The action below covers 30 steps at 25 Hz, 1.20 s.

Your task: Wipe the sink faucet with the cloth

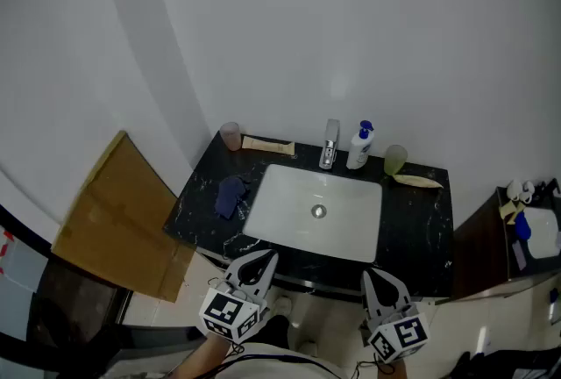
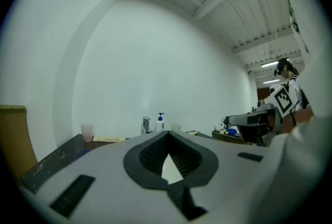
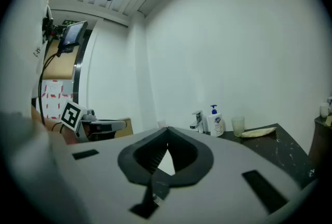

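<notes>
the left tool [image 1: 262,257] and the right tool [image 1: 372,275] hang side by side at the near edge of the black worktop [image 1: 421,228], short of the white sink [image 1: 289,224]. each tool's own view shows its jaws brought together at the tips, with nothing between them. in the head view the hands that hold them are cut off by the bottom edge. only the marker cubes and a bit of arm show.

the cloth [image 1: 230,196] lies crumpled on the worktop just left of the sink, apart from both tools. it is dark blue on dark stone, so its outline is hard to follow. from the left gripper view it is at most a faint bluish patch, and the tool's pale body hides it from the right gripper view.

the faucet [image 1: 330,145] stands upright at the sink's back rim, small in every view. the basin below it is hidden behind the tool bodies in both gripper views. a soap bottle [image 1: 359,146] stands just right of the faucet, and a green cup [image 1: 395,160] is right of that. a pink cup [image 1: 230,136] sits at the back left corner. a pale flat thing [image 1: 267,145] lies between the pink cup and the faucet, and another [image 1: 417,182] lies by the green cup. what they are cannot be told.

a sheet of cardboard [image 1: 118,219] leans left of the worktop. at the right edge a dark cabinet [image 1: 491,254] carries small items too tiny to name and is partly cut off.
</notes>
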{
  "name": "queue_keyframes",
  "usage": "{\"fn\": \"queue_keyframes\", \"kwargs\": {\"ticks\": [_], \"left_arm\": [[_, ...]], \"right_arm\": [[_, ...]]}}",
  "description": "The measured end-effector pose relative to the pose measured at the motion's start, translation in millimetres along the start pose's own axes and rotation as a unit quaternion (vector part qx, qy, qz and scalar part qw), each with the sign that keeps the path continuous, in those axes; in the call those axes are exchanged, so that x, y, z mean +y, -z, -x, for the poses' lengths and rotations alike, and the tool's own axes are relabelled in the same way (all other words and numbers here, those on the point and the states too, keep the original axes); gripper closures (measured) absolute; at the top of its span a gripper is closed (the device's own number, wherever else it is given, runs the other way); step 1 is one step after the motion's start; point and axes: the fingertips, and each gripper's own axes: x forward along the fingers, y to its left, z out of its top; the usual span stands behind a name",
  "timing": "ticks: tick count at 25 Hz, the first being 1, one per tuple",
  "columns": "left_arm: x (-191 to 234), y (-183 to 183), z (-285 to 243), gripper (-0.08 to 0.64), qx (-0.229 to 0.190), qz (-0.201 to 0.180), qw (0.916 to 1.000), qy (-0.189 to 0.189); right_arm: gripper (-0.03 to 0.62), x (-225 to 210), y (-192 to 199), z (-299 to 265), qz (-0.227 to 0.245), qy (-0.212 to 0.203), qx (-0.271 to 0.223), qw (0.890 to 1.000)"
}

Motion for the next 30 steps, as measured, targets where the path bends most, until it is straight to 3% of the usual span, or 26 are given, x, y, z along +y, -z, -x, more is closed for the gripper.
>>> {"fn": "queue_keyframes", "kwargs": {"ticks": [3, 9, 13, 20, 25, 30], "left_arm": [[27.3, 3.0, -19.1, 0.56, -0.002, 0.003, 1.0, -0.003], [65.8, -6.3, -71.0, 0.56, -0.011, -0.007, 0.9988, 0.048], [102.7, -15.3, -102.5, 0.56, -0.016, -0.018, 0.9983, 0.053], [160.4, -0.5, -129.9, 0.559, 0.008, -0.015, 0.9975, 0.069], [193.9, 15.3, -137.9, 0.546, 0.035, -0.011, 0.9981, 0.051], [240.3, 42.8, -124.2, 0.473, 0.081, -0.009, 0.9965, -0.015]], "right_arm": [[0.586, -9.7, -1.7, -29.5, 0.003, 0.0, -0.003, 1.0], [0.586, -29.3, -21.5, -91.7, 0.017, 0.015, -0.016, 1.0], [0.586, -38.4, -32.1, -127.7, 0.024, 0.031, -0.021, 0.999], [0.586, -42.2, -34.0, -180.1, 0.023, 0.05, -0.019, 0.998], [0.586, -44.3, -32.4, -204.3, 0.018, 0.043, -0.009, 0.999], [0.586, -49.0, -28.9, -222.6, 0.012, 0.014, 0.006, 1.0]]}}
